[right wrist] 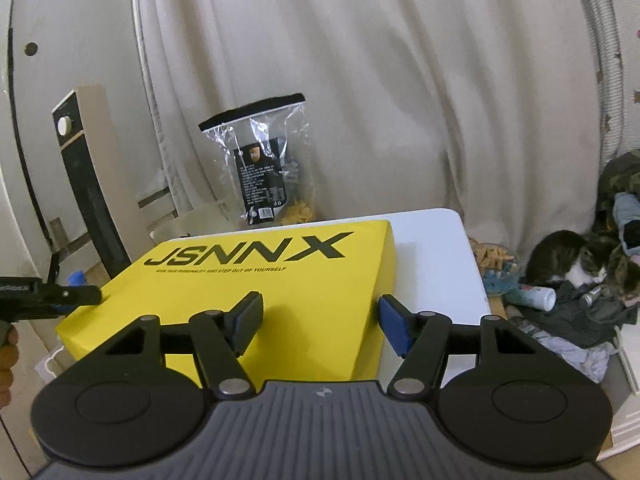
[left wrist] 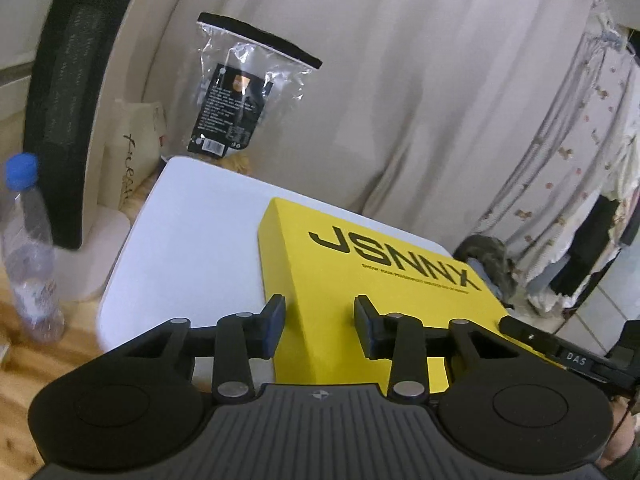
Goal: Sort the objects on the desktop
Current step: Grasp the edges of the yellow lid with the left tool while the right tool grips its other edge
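Yellow cardboard box point(left wrist: 360, 280) with black "JSNNX" lettering lies flat on the white bench point(left wrist: 192, 240), filling most of its near side, with one gripper at each of its two near corners. The left gripper point(left wrist: 320, 326) straddles a corner: one blue pad sits against the box's side wall, the other rests over the lid, and the jaws look clamped across that edge. The right gripper point(right wrist: 320, 326) does the same at the opposite corner, its left pad over the lid and its right pad just beside the box's side wall; whether that pad presses on the wall or stands a hair apart I cannot tell. In the right wrist view the other gripper shows as a dark finger at the box's far left corner.

Taking the box from two corners at once makes sense for something this broad and flat: a single pinch would let it swing or sag, while two holds keep it level for a lift or slide.

Behind the bench a clear plastic zip bag point(right wrist: 264, 168) with a black label stands against the pale curtain point(right wrist: 400, 100). A clear water bottle point(left wrist: 28, 248) with a blue cap stands left of the bench, and a cat point(right wrist: 568, 260) sits among clothes on the floor to the right, well apart from the box.
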`<state>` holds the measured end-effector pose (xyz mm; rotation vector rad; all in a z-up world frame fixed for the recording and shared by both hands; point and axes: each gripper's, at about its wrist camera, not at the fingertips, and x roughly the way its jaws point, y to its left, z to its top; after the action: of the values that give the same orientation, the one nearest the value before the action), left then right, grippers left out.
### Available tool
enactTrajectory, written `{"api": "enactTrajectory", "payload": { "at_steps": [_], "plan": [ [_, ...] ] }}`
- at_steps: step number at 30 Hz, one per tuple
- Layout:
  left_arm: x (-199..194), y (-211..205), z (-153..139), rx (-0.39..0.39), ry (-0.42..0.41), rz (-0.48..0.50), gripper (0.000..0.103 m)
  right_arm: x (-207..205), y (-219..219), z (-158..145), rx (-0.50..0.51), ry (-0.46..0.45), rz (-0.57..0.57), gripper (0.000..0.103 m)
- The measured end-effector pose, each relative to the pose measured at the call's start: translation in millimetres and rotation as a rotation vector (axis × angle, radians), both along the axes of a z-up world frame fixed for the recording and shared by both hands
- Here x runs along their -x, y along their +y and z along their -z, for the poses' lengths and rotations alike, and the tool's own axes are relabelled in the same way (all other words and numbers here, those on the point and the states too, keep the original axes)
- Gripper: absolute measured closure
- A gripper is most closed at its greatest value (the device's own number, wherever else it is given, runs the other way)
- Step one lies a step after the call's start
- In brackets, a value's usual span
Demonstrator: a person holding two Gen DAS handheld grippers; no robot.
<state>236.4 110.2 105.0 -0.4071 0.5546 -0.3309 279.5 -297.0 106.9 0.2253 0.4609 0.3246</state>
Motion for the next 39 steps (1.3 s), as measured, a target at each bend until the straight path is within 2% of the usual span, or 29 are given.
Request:
{"api": "enactTrajectory", "payload": {
  "at_steps": [8,12,15,17,20,23,29,35,39],
  "plan": [
    [88,1,-6,-0.011,-0.047,0.054,0.066,84,-3,-13,0.028,-0.047,-0.032,0.039],
    [121,-2,11,-0.042,-0.023,0.077,0.066,124,-3,-16,0.053,-0.045,-0.048,0.039],
    [135,-5,25,-0.072,-0.017,0.067,0.066,150,-5,-5,0.046,-0.022,-0.052,0.039],
    [141,-5,33,-0.064,-0.008,0.061,0.066,160,-5,4,0.039,-0.001,-0.054,0.039],
    [144,-3,43,-0.059,0.02,0.057,0.066,167,-3,19,0.037,0.031,-0.051,0.039],
    [140,-4,50,-0.085,0.026,0.054,0.066,167,-1,31,0.035,0.062,-0.057,0.039],
    [118,-4,55,-0.11,0.038,0.02,0.066,146,9,43,0.054,0.084,-0.064,0.039],
    [110,-8,74,-0.139,0.079,0.041,0.064,134,17,57,0.082,0.109,-0.056,0.039],
    [110,-14,77,-0.174,0.035,0.043,0.064,135,16,71,0.097,0.133,-0.058,0.039]
  ]
}}
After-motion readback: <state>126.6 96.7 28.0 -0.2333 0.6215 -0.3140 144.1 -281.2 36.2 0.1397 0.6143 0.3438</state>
